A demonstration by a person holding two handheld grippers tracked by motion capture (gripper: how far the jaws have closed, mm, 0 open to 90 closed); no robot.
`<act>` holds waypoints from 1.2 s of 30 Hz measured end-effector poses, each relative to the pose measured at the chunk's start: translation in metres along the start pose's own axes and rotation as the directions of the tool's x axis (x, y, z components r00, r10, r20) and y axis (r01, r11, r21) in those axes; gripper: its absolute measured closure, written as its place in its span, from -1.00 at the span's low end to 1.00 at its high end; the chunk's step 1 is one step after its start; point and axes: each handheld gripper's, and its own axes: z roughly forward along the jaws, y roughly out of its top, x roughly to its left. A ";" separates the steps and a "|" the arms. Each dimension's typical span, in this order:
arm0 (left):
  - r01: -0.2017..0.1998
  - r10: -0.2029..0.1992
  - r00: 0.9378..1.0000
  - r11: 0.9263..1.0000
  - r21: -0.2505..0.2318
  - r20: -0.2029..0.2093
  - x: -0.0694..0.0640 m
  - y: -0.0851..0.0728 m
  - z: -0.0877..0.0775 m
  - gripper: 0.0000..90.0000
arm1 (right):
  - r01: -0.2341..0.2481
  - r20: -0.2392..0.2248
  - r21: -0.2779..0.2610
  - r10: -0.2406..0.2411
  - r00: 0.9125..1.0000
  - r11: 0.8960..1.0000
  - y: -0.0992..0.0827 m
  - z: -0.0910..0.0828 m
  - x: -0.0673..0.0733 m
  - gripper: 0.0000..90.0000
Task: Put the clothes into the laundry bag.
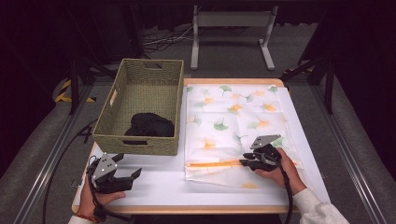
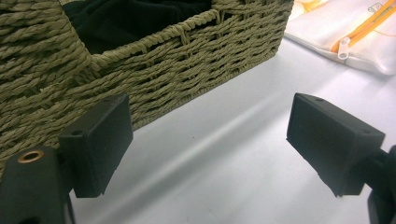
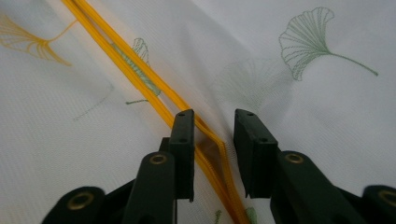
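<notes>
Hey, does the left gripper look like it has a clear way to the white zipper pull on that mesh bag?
Probably yes. The left gripper sits open beside the basket, and bare table lies between its fingers and the zipper pull. The basket stands off to one side.

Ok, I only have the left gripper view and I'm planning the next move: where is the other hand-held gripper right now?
Observer: The right hand-held gripper is down on the white ginkgo-print bag, at its orange zipper.
Operator: Has it closed on the zipper?
Observer: No. In the right gripper view its jaws stand slightly apart, one on each side of the zipper where the two orange edges split.
Operator: Is anything in the basket besides that black thing?
Observer: From the high view, no. The black cloth lies at the near end of the wicker basket, and the rest of its floor is bare.
</notes>
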 end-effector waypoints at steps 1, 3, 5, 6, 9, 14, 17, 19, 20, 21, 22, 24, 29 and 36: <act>0.000 0.000 1.000 1.000 0.000 0.000 0.000 0.000 0.000 -0.67 | 0.000 0.000 0.000 0.000 1.000 1.000 0.000 0.000 0.000 0.56; -0.006 0.006 1.000 1.000 -0.002 -0.001 0.000 0.000 0.000 -0.67 | 0.011 0.021 -0.006 -0.011 1.000 1.000 0.001 -0.001 0.001 0.72; -0.007 0.007 1.000 1.000 -0.001 -0.001 0.000 0.000 0.000 -0.67 | 0.019 0.031 -0.016 -0.018 0.999 1.000 0.001 -0.001 0.002 0.76; -0.007 0.007 1.000 1.000 0.000 -0.001 0.000 0.000 0.000 -0.66 | 0.022 0.036 -0.016 -0.021 0.999 1.000 0.001 -0.001 0.002 0.78; -0.009 0.009 1.000 1.000 0.004 0.000 0.000 0.000 0.001 -0.66 | 0.031 0.054 -0.019 -0.030 0.998 0.999 0.002 -0.001 0.003 0.88; -0.010 0.010 1.000 1.000 0.005 0.004 -0.001 0.001 0.001 -0.66 | 0.044 0.075 -0.051 -0.040 0.996 0.998 0.005 -0.006 0.003 0.98; -0.008 0.008 1.000 1.000 0.005 0.007 0.000 0.001 0.001 -0.66 | 0.056 0.084 -0.073 -0.050 0.995 0.996 0.009 -0.010 0.004 0.98; -0.009 0.009 1.000 1.000 0.004 0.008 0.000 0.001 0.001 -0.66 | 0.059 0.087 -0.100 -0.051 0.995 0.993 0.013 -0.014 0.006 0.98; -0.009 0.009 1.000 1.000 0.004 0.008 0.000 0.001 0.001 -0.66 | 0.064 0.088 -0.108 -0.055 0.995 0.992 0.015 -0.016 0.008 0.98; -0.011 0.011 1.000 1.000 0.005 0.009 -0.001 0.001 0.001 -0.66 | 0.072 0.092 -0.110 -0.062 0.994 0.991 0.017 -0.017 0.010 0.98; -0.011 0.011 1.000 1.000 0.004 0.010 0.000 0.001 0.001 -0.66 | 0.080 0.094 -0.112 -0.070 0.993 0.991 0.018 -0.017 0.011 0.98; -0.013 0.013 1.000 1.000 0.006 0.010 0.000 0.000 0.001 -0.66 | 0.084 0.089 -0.108 -0.074 0.993 0.991 0.018 -0.016 0.013 0.98; -0.015 0.015 1.000 1.000 0.012 0.014 0.000 0.000 0.002 -0.66 | 0.092 0.082 -0.090 -0.084 0.993 0.992 0.016 -0.011 0.016 0.98; -0.019 0.019 1.000 1.000 0.017 0.013 -0.001 0.000 0.002 -0.66 | 0.106 0.090 -0.054 -0.100 0.991 0.993 0.011 -0.002 0.015 0.89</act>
